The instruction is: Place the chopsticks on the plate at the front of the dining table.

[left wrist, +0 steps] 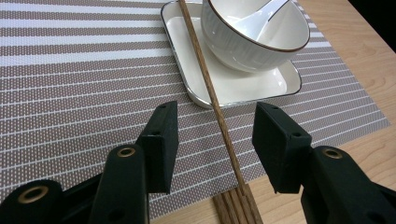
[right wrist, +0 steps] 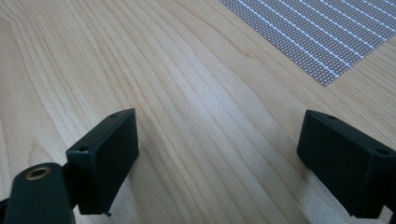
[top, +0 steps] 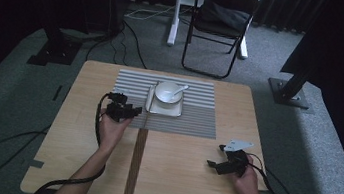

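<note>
A white bowl [top: 167,92] [left wrist: 254,39] with a white spoon [top: 179,89] [left wrist: 261,16] in it stands on a square white plate [top: 174,110] [left wrist: 243,86]. One brown chopstick [left wrist: 205,74] [top: 147,116] lies slanted over the plate's left rim and down onto the striped placemat [top: 197,123] [left wrist: 70,70]. My left gripper [top: 130,112] [left wrist: 215,114] is open, a jaw on either side of that chopstick without touching it. On the bare wood at the right, my right gripper [top: 215,155] [right wrist: 217,126] is open with nothing between its jaws.
Several brown chopsticks [top: 135,163] [left wrist: 236,207] lie side by side in a strip from the placemat's near edge toward me. The wooden table [top: 183,184] has bare room left and right of them. A black folding chair [top: 220,22] stands beyond the table.
</note>
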A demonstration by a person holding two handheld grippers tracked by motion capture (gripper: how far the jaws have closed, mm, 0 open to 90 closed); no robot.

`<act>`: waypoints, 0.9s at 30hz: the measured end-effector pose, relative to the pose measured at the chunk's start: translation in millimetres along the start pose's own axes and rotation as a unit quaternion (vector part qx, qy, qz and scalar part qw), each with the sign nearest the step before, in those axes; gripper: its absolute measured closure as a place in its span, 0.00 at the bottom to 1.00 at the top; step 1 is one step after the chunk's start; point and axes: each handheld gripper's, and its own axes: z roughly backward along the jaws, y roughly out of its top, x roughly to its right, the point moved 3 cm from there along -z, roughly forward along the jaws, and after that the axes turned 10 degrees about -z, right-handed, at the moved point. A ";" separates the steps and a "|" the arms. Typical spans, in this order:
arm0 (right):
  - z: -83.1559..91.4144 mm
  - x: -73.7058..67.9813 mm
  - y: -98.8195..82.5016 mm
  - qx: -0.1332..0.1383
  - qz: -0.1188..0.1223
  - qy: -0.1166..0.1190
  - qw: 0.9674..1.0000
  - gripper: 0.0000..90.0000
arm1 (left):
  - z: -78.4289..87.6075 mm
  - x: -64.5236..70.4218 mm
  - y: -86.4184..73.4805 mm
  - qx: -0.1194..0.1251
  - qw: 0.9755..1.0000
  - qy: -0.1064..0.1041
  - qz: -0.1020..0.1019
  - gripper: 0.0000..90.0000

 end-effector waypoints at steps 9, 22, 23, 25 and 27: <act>0.0 0.0 0.0 0.000 0.000 0.000 1.000 0.13 | 2.1 -3.0 -6.7 -0.005 1.000 -0.001 0.004 0.57; 0.0 0.0 0.0 0.000 0.000 0.000 1.000 0.13 | -1.8 3.4 -15.3 -0.019 1.000 -0.006 -0.008 0.57; 0.0 0.0 0.0 0.000 0.000 0.000 1.000 0.13 | -2.2 4.5 -16.2 -0.022 1.000 -0.008 -0.010 0.57; 0.0 0.0 0.0 0.000 0.000 0.000 1.000 0.13 | -2.2 5.6 -17.4 -0.025 1.000 -0.009 -0.012 0.57; 0.0 0.0 0.0 0.000 0.000 0.000 1.000 0.13 | -2.2 6.2 -17.9 -0.024 1.000 -0.010 -0.012 0.57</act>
